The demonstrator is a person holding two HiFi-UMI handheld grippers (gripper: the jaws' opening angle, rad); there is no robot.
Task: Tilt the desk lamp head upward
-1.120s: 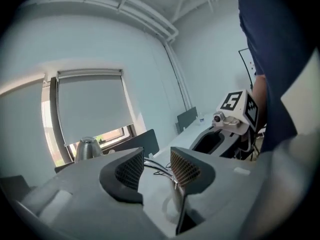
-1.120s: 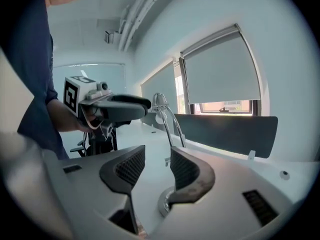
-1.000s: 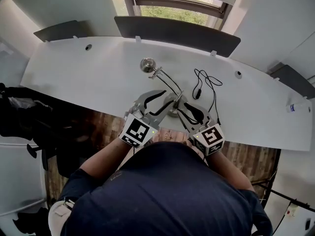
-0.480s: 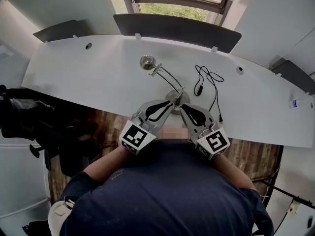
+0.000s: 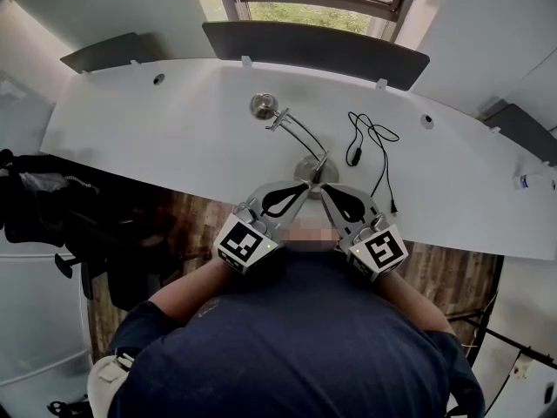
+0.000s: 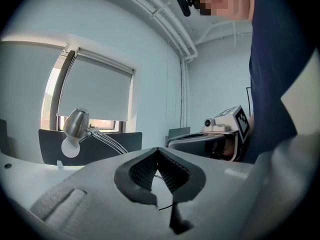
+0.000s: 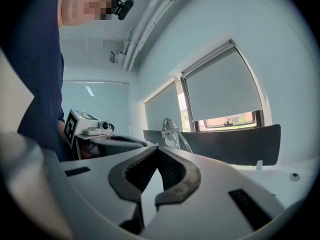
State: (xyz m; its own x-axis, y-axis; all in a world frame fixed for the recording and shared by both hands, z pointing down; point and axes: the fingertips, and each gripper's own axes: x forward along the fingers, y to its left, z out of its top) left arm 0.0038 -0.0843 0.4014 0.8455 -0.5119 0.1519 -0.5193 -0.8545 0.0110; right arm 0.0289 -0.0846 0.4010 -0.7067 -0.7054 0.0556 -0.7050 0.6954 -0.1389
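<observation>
Lamp head (image 5: 263, 106) sits fwd-left of both; left claw (image 5: 301, 185) nearer. It & right claw (image 5: 325, 189) just closed, empty.

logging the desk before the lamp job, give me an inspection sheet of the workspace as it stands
surface: white curved desk.
job's things: silver metal desk lamp standing near the front edge; its lamp head points downward.
clutter: small pale bottle at the desk's right end.
grippers: left gripper and right gripper both shut; fingers have just closed with nothing between them, tips close to the lamp's base.
cables: black cable with inline switch lying loose, right of the lamp.
surroundings: dark grey divider panels behind the desk, window beyond, wooden floor below.
</observation>
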